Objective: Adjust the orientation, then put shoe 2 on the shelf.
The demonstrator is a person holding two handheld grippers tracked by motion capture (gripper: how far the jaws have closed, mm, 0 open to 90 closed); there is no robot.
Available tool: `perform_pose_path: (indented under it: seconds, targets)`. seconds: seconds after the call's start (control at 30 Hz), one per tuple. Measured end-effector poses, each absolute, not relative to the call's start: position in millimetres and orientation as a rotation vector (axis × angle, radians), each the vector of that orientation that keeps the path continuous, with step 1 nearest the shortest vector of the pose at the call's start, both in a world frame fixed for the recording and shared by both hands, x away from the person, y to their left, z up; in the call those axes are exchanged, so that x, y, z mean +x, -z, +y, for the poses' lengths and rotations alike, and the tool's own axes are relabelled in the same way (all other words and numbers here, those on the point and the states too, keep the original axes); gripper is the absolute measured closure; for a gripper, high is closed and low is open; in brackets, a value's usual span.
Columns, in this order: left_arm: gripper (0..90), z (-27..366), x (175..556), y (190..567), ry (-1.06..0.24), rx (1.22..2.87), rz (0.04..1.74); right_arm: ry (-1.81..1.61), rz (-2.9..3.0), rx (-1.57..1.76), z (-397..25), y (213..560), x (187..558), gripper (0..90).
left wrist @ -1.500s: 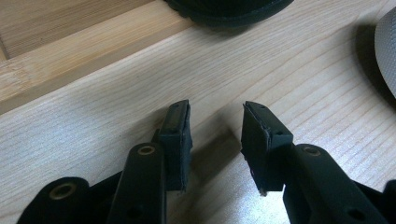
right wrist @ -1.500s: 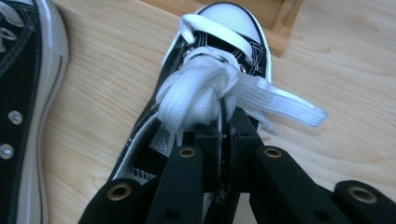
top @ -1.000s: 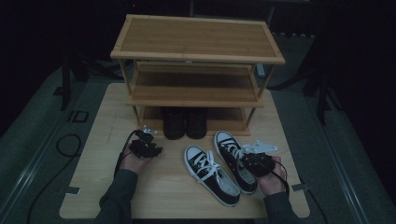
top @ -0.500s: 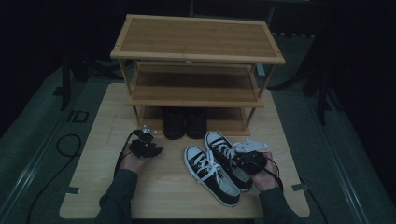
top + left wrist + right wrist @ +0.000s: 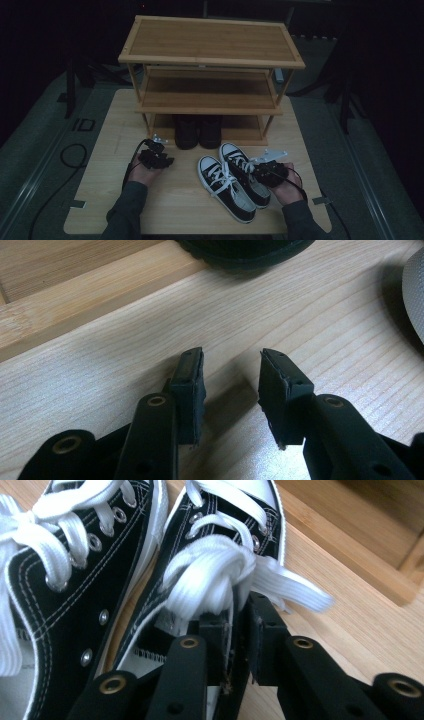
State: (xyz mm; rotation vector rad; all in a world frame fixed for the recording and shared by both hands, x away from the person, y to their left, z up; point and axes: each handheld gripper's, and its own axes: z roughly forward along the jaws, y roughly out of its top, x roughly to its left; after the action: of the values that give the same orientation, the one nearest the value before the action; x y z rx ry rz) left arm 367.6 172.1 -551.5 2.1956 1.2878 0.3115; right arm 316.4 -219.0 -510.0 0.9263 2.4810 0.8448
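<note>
Two black sneakers with white laces lie side by side on the wooden surface (image 5: 100, 200), toes pointing toward the shoe rack (image 5: 210, 65). The right sneaker (image 5: 245, 172) is the one in hand: the right gripper (image 5: 267, 170) has its jaws clamped on the sneaker's outer side wall near the collar, just behind the bow of the laces, as the right gripper view shows with the canvas edge pinched between the two black pads (image 5: 212, 645). The left sneaker (image 5: 225, 187) lies touching or nearly touching its partner along the inner side, a little nearer the front edge of the surface.

Ahead of the toes, a narrow strip of bare wood separates the pair from the rack's lowest shelf, where a pair of dark shoes (image 5: 197, 131) fills the middle bay. To the right of the held sneaker there is open wood out to the surface's right edge.

Well apart on the left, the left gripper (image 5: 155, 155) rests low over bare wood, its jaws apart with nothing between them; in the left gripper view a dark shoe sole (image 5: 245, 250) and the rack's base rail (image 5: 75, 300) lie just beyond the tips.
</note>
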Motion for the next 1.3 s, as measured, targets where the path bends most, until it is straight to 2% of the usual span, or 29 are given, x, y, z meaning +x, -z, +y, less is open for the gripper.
perform_pose_path:
  seconds: [0.17,0.57,1.3]
  targets:
    - [62.4,171.7,367.4,551.8,-0.31,2.183,1.292,-0.816,2.479,0.927,-221.9,500.9,312.1,70.7]
    - [62.2,172.2,367.4,551.9,-0.305,2.181,1.293,-0.808,2.528,0.915,-230.1,483.2,299.4,60.6]
    - [61.9,171.2,367.9,552.0,-0.305,2.181,1.287,-0.856,2.55,0.92,-230.5,467.4,286.1,49.0]
